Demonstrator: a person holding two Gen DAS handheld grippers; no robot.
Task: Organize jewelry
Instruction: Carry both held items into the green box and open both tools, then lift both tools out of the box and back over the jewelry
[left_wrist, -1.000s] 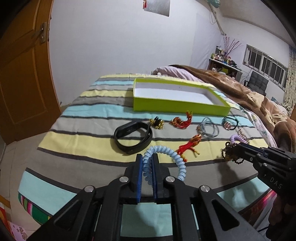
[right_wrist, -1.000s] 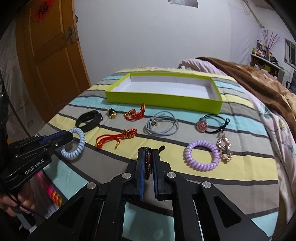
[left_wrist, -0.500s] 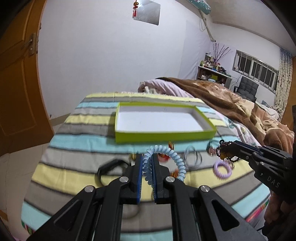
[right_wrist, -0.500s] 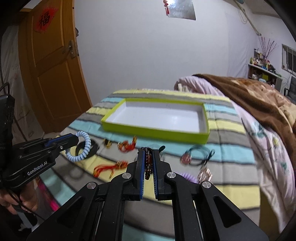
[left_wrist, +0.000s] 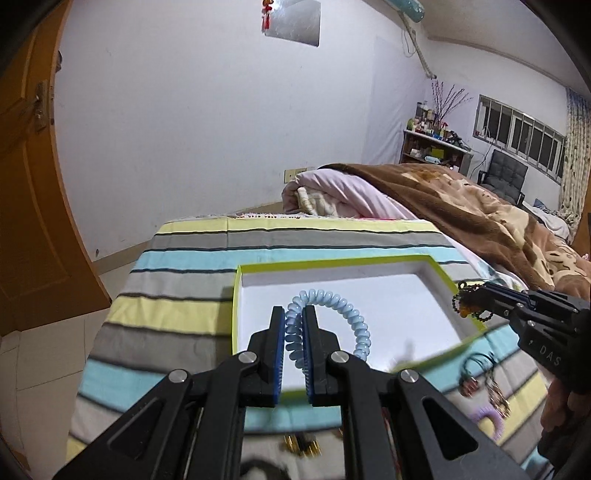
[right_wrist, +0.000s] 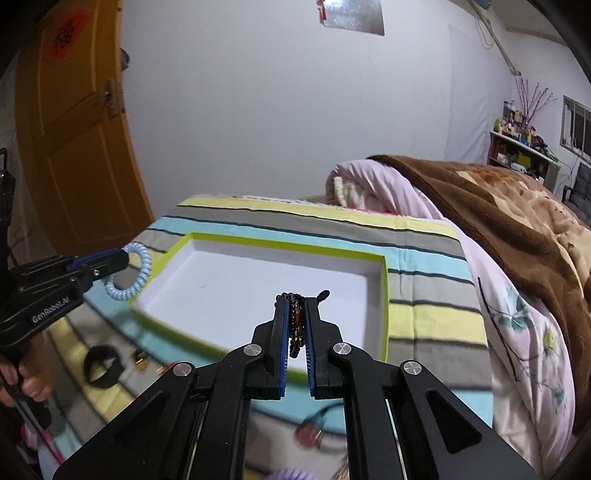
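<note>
My left gripper (left_wrist: 293, 314) is shut on a light blue coil hair tie (left_wrist: 343, 310) and holds it above the left part of the lime green box (left_wrist: 258, 266) with a white floor. My right gripper (right_wrist: 296, 304) is shut on a dark bead bracelet (right_wrist: 295, 325) and holds it above the box's (right_wrist: 386, 295) right part. In the right wrist view the left gripper (right_wrist: 123, 258) holds the blue coil (right_wrist: 142, 271) over the box's left edge. In the left wrist view the right gripper (left_wrist: 476, 295) holds the beads (left_wrist: 467, 306) at the box's right edge.
The box lies on a striped bedspread (left_wrist: 192, 273). Near its front lie a black band (right_wrist: 101, 365), small gold pieces (right_wrist: 138, 360), a purple coil tie (left_wrist: 487, 424) and a round pendant on a cord (left_wrist: 471, 384). A brown blanket (right_wrist: 517, 229) is heaped at the right.
Both grippers have moved forward and up from the bedspread with their pieces, and now hover over the green box. The loose jewelry has dropped to the bottom of both views.
</note>
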